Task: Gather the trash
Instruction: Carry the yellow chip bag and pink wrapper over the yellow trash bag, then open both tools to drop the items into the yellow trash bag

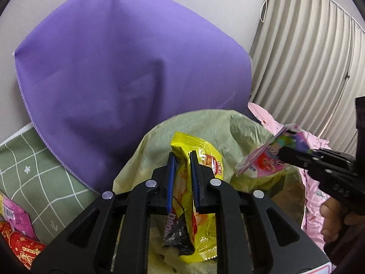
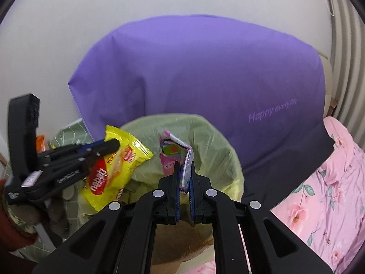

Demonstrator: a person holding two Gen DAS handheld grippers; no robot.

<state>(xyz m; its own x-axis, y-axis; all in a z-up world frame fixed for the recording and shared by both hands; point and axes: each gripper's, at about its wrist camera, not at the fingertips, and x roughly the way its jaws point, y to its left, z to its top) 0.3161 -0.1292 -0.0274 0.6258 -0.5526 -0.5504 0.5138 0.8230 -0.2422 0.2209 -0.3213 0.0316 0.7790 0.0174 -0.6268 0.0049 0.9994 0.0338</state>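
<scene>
A: Your left gripper [image 1: 183, 157] points forward and slightly down, fingers pressed onto the yellow snack wrapper [image 1: 184, 196], which hangs over the mouth of the green trash bag [image 1: 241, 127].

B: And your right gripper [image 2: 184, 166]?

A: Level with it, to the right, fingers nearly together on the pink cartoon wrapper [image 2: 170, 153] (crumpled, standing up between the pads), also above the bag opening. Your right hand [image 1: 330, 219] wraps the handle from below.

B: Farther off?

A: More wrappers [image 1: 16, 233] lie near left on the green checked cloth [image 1: 38, 173]. Behind the bag, a purple cushion [image 2: 205, 73] leans on the wall; pink floral bedding [image 2: 330, 194] lies right.
</scene>
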